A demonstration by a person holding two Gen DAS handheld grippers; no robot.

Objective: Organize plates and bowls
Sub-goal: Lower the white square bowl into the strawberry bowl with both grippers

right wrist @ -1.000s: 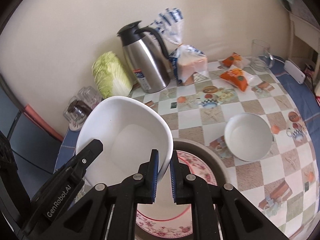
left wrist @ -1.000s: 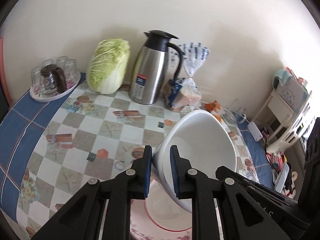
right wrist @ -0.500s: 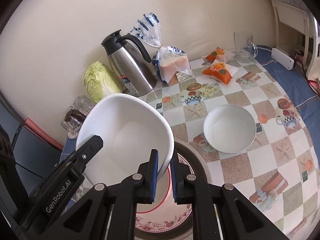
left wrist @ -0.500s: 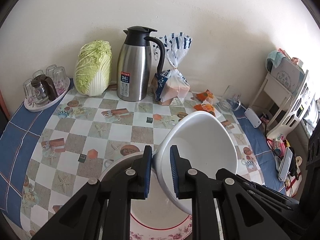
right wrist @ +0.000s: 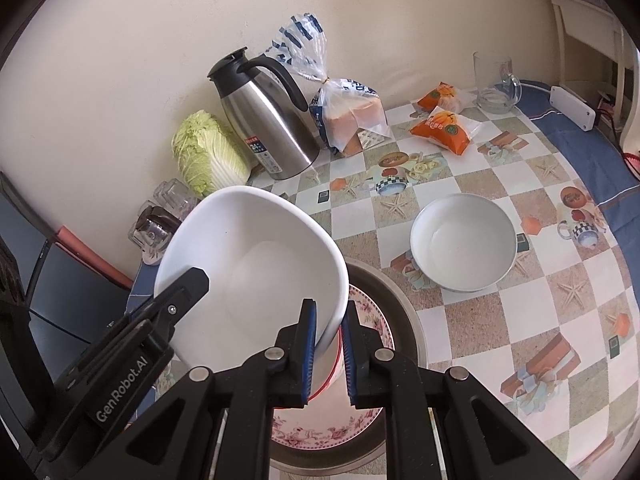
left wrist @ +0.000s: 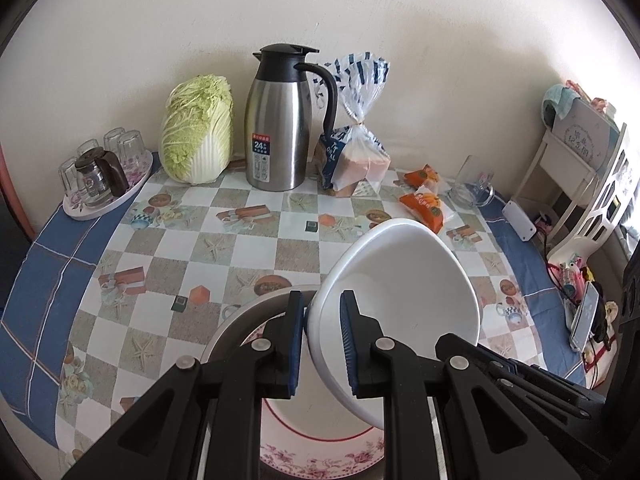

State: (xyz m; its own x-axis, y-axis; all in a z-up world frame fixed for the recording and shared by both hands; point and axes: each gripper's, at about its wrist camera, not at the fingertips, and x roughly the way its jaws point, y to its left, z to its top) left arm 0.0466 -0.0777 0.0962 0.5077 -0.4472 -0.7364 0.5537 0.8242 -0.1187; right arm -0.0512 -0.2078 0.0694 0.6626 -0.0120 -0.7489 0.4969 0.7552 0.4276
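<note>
Both tools were clamped on one big white bowl (left wrist: pixel 404 300) – the left gripper (left wrist: pixel 320 344) pinching its left rim, the right gripper (right wrist: pixel 329 354) its right rim – holding it tilted above the flowered plate (right wrist: pixel 320 432), which lay in a grey basin (right wrist: pixel 400 304) at the near edge of the table (left wrist: pixel 256 248). The step in hand looked like stacking: the bowl needed levelling and lowering onto the plate before the jaws let go. Farther right, a smaller white bowl (right wrist: pixel 464 240) sat alone on the table, probably next.
</note>
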